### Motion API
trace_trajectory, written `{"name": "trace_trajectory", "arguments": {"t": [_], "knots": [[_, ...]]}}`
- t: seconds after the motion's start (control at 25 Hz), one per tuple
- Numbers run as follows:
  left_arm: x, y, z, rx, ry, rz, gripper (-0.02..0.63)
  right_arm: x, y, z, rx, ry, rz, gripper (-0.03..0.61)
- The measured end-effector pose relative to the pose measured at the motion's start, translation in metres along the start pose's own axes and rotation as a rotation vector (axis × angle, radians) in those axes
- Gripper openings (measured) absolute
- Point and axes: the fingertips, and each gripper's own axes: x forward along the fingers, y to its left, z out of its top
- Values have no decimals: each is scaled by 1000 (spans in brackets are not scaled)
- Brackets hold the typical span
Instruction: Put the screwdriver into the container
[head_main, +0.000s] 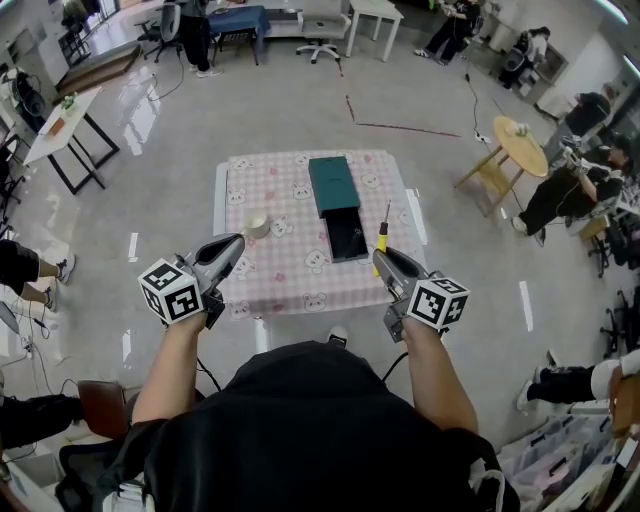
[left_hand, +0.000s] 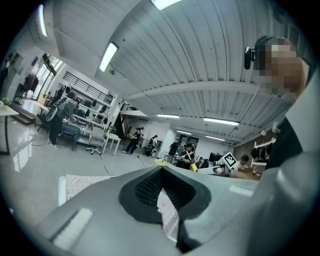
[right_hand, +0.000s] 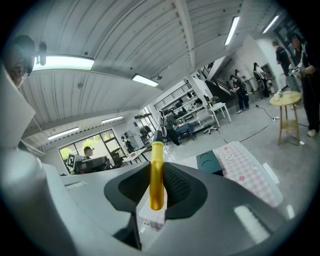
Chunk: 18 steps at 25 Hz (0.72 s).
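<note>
The screwdriver (head_main: 382, 236) has a yellow handle and a thin dark shaft that points away from me. My right gripper (head_main: 386, 262) is shut on its handle and holds it over the table's near right part. In the right gripper view the yellow handle (right_hand: 156, 175) stands upright between the jaws of that gripper (right_hand: 156, 186). The container is an open black box (head_main: 347, 239) with a teal part (head_main: 333, 183) lying just behind it, a little left of the screwdriver. My left gripper (head_main: 229, 250) hovers over the near left of the table, shut and holding nothing (left_hand: 161, 171).
The small table wears a pink checked cloth (head_main: 275, 270). A small pale round object (head_main: 257, 226) lies on it near my left gripper. Around the table are bare floor, a round wooden table (head_main: 520, 143) at the right, desks, chairs and several people.
</note>
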Motion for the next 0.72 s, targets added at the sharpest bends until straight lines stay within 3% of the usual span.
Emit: {"name": "trace_trajectory", "arguments": {"t": [0.72], "knots": [[0,13,-2,-7,-13,28,0,15,-9,5,-9,9,10,114]]}}
